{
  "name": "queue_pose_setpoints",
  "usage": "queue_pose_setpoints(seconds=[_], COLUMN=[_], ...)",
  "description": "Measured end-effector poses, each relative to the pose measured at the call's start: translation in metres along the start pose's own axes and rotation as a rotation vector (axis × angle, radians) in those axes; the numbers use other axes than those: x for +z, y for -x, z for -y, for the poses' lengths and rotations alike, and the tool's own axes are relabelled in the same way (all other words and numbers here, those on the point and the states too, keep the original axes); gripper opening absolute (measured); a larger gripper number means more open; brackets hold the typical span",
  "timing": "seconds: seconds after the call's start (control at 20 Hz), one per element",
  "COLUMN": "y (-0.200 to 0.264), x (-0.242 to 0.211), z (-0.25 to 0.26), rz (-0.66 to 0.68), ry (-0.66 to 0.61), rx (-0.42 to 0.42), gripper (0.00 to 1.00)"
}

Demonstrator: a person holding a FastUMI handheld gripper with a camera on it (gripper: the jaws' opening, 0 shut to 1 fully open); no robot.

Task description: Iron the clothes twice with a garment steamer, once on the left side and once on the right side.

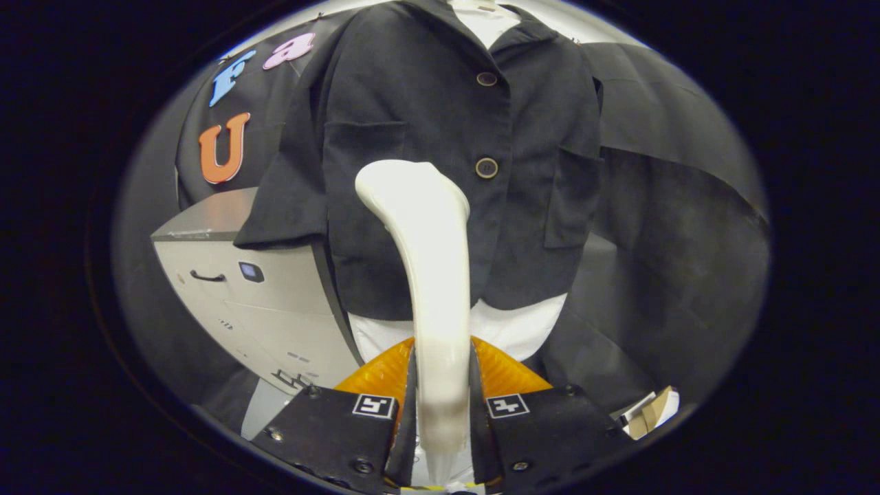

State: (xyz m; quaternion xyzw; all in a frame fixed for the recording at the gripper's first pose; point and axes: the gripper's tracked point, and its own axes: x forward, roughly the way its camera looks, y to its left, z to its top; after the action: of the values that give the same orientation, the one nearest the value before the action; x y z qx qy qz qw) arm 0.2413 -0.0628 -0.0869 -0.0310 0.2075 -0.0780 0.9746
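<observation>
The garment steamer (426, 275), a slim cream-white wand, stood upright between the two fingers of the gripper (442, 385), which were closed on its lower handle, one pressing each side. Its curved head rose ahead of the fingers and lay against the front of the black jacket (440, 151), just to the viewer's left of the button placket and level with the lower button (487, 168). The jacket hung facing the camera, a second button (487, 79) higher up, a patch pocket on each side of its front. A white shirt (512, 330) showed below its hem and at the collar. An orange ribbed part (505, 375) sat low behind the fingers. Beside the jacket's sleeve stood a grey cabinet (268, 295) with a dark handle. A small cardboard piece (653, 411) lay beyond the other finger.
</observation>
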Motion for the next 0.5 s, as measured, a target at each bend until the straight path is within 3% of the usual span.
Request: queue_pose_setpoints(seconds=[0.5], y=[-0.018], x=[-0.041], z=[-0.004], rz=[-0.063], ry=[0.003], rx=[-0.004], gripper=[0.35])
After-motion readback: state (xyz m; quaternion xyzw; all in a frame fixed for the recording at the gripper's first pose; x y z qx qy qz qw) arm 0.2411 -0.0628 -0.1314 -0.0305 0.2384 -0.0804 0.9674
